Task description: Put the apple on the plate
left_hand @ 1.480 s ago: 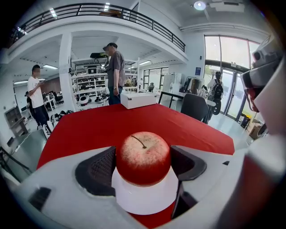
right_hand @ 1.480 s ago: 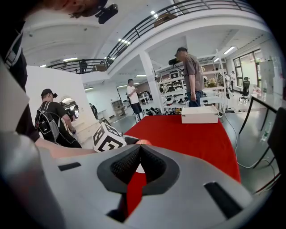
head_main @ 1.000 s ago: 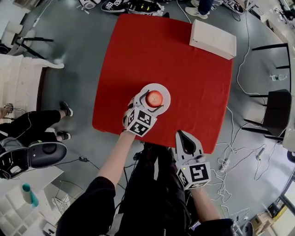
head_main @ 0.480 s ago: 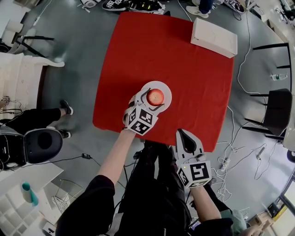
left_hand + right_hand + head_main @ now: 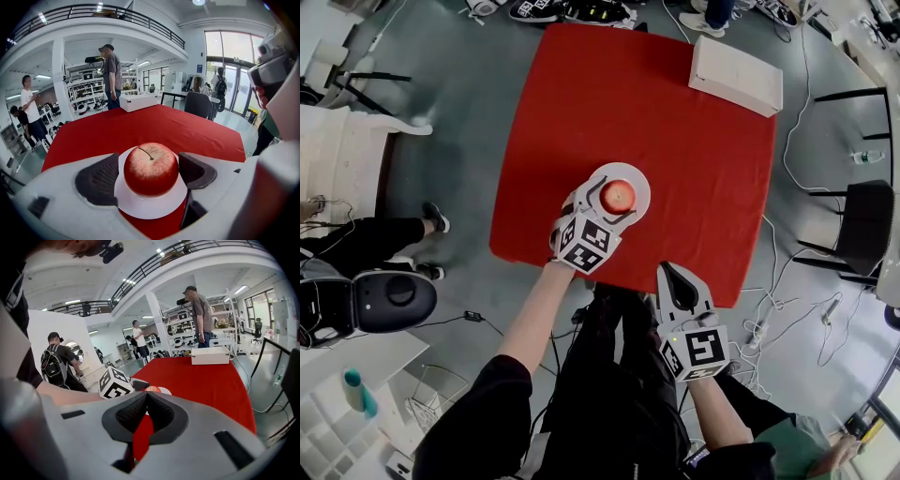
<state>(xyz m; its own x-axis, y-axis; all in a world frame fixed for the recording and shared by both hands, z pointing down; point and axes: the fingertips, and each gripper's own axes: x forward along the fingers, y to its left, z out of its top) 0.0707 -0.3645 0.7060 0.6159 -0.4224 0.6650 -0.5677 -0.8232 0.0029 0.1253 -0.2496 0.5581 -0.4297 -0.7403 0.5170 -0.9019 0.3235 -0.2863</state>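
Note:
A red apple (image 5: pixel 617 195) stands stem-up on a small white plate (image 5: pixel 636 181) near the front edge of the red table (image 5: pixel 675 122). My left gripper (image 5: pixel 604 208) is open around it, one jaw on each side. In the left gripper view the apple (image 5: pixel 151 168) sits on the plate (image 5: pixel 150 209), with a sliver of plate showing between it and the left pad (image 5: pixel 101 180). My right gripper (image 5: pixel 667 272) is shut and holds nothing; it hangs off the table's front edge, in front of my legs. In the right gripper view the right gripper's (image 5: pixel 146 397) jaw tips meet.
A white box (image 5: pixel 735 75) lies at the table's far right corner. A black chair (image 5: pixel 862 225) and cables on the floor are at the right. A seated person's legs (image 5: pixel 366 246) are at the left. Several people stand beyond the table in the gripper views.
Both grippers, the apple and the plate have hardly moved. The person at the left has shifted about.

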